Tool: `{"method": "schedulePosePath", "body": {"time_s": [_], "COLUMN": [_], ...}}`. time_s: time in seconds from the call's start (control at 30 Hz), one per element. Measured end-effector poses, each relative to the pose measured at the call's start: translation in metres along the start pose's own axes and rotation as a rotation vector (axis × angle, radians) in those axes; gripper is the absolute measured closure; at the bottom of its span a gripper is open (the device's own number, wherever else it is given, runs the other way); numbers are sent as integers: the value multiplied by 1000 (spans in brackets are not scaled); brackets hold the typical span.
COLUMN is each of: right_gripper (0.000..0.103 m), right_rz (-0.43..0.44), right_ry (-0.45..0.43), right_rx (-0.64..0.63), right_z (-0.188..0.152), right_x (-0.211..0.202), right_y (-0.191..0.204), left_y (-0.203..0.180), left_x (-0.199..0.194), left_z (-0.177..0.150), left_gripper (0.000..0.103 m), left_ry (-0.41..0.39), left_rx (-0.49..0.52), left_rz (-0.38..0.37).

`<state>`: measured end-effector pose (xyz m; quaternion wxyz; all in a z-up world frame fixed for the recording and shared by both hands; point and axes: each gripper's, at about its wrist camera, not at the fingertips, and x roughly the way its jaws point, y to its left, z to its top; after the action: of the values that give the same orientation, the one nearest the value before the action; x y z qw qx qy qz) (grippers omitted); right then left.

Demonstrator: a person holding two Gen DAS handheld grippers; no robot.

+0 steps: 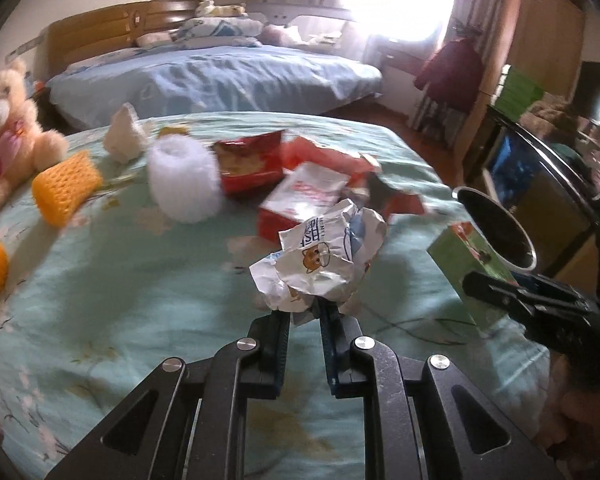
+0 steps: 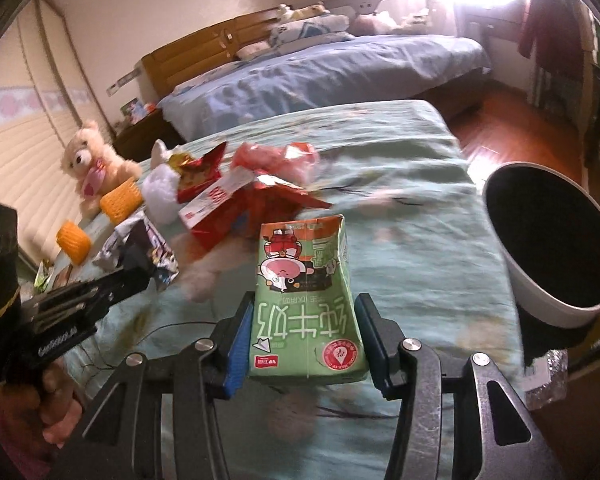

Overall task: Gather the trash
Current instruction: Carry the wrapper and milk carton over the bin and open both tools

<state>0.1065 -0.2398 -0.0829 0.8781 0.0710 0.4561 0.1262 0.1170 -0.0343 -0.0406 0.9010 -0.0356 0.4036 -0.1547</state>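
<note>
My left gripper is shut on a crumpled white wrapper with a cartoon print, held just above the green bedspread. My right gripper is shut on a green milk carton, its blue pads pressing on both sides. In the left wrist view the carton and the right gripper show at the right. In the right wrist view the left gripper holds the wrapper at the left. A white bin with a black liner stands open to the carton's right.
More litter lies on the bed: a red snack bag, a red-and-white box, a white foam net, yellow foam nets. A teddy bear sits at the left. A second bed lies beyond.
</note>
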Motion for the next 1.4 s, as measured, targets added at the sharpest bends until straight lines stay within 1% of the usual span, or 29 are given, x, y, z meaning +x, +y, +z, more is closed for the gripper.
{"method": "schedulePosePath", "body": {"time_s": [0.37,0.63,0.93,1.4], "right_gripper": [54,54,54,53], "right_rz": [-58,-105,-148,-192], "right_ry": [-42,-69,-80,-95], "right_rx": [81,132,185,251], "right_z": [1,4,2,2], "right_x": [-22,-37,-46,-52], "right_y": [-46,-84,-119,-163], "left_y": [-47,-81,-119,-152], "left_x": [12,33,57,88], "left_z": [12,26,31,46], "left_gripper": [89,89,89,89], "left_ry": [24,46,70,94], "left_rx": [95,153,213,244], "left_rz": [-65,-109,-128,-140]}}
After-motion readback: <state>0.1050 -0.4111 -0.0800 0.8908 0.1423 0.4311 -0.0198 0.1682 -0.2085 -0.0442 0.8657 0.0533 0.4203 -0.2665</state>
